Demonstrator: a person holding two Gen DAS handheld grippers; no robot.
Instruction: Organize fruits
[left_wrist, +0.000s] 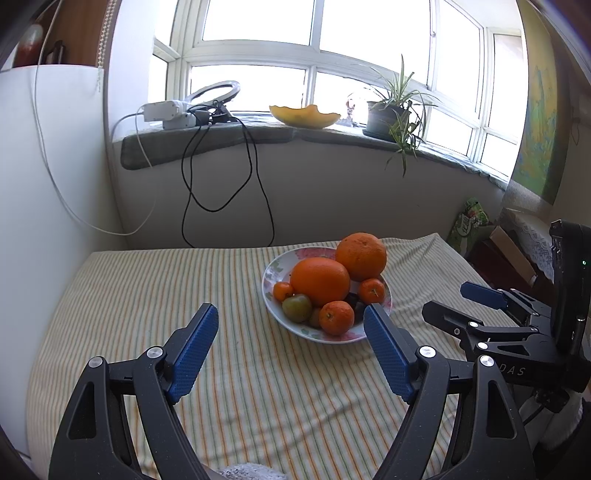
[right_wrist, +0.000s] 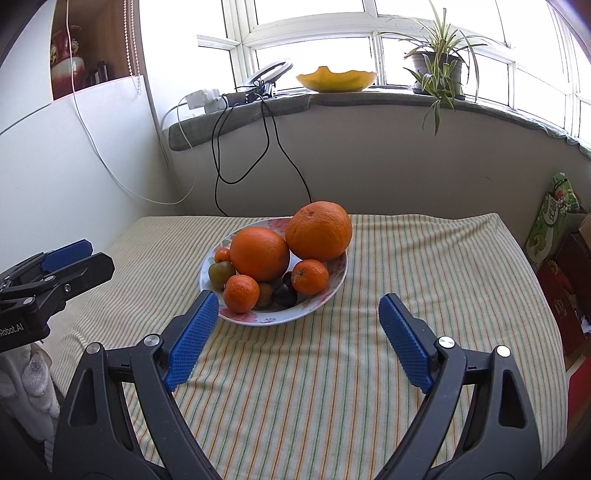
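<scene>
A flowered white bowl (left_wrist: 271, 277) (right_wrist: 338, 280) sits on the striped tablecloth, piled with fruit. It holds two big oranges (left_wrist: 320, 281) (left_wrist: 361, 256), seen in the right wrist view too (right_wrist: 259, 253) (right_wrist: 318, 231), three small tangerines (left_wrist: 336, 317) (right_wrist: 241, 293) (right_wrist: 310, 277), a greenish fruit (left_wrist: 296, 307) (right_wrist: 221, 273) and dark plums (right_wrist: 285, 294). My left gripper (left_wrist: 290, 315) is open and empty, just in front of the bowl. My right gripper (right_wrist: 295, 306) is open and empty, near the bowl's front rim.
The striped cloth (left_wrist: 155, 288) (right_wrist: 424, 258) covers the table up to a curved wall with hanging cables (left_wrist: 225, 177). A yellow bowl (left_wrist: 304, 116) and potted plant (left_wrist: 389, 116) stand on the windowsill. Boxes and a green packet (right_wrist: 552, 218) lie at the right edge.
</scene>
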